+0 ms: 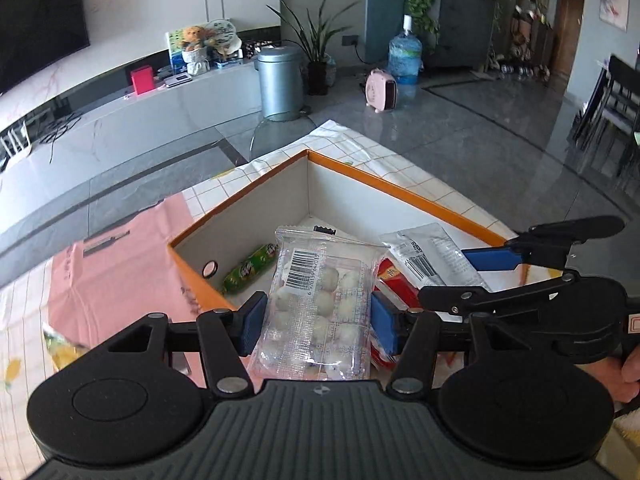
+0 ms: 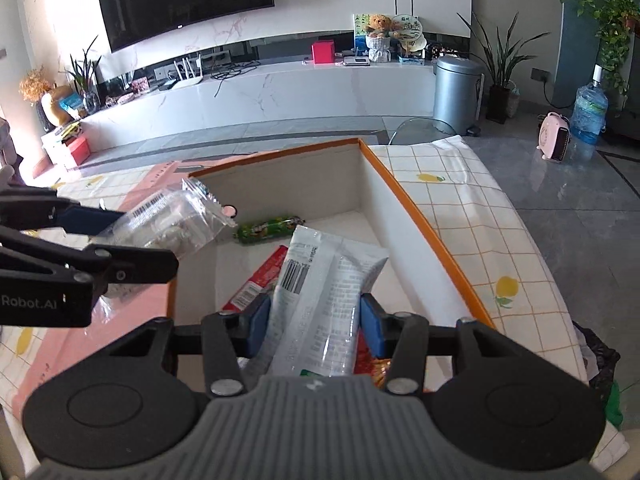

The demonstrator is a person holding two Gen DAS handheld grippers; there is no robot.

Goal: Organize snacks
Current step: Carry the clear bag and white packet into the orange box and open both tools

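Observation:
My left gripper [image 1: 319, 322] is shut on a clear packet of white round sweets [image 1: 320, 296] and holds it over the open orange-rimmed box [image 1: 400, 189]. My right gripper [image 2: 315, 328] is shut on a long white packet with a barcode [image 2: 320, 292], also above the box [image 2: 420, 220]. Each view shows the other gripper too: the right one [image 1: 456, 276] with its white packet [image 1: 432, 256], and the left one [image 2: 132, 240] with its clear packet [image 2: 172, 224]. On the box floor lie a green roll [image 1: 250, 268] [image 2: 268, 229] and a red packet [image 1: 394, 280] [image 2: 260, 276].
The box stands on a checked tablecloth with lemon prints [image 2: 480, 220], partly over a pink sheet [image 1: 120, 272]. A yellow-green snack bag [image 1: 60, 348] lies at the left of the table. A black bag [image 2: 600, 360] hangs past the table's right edge. A hand [image 1: 628, 368] grips the right tool.

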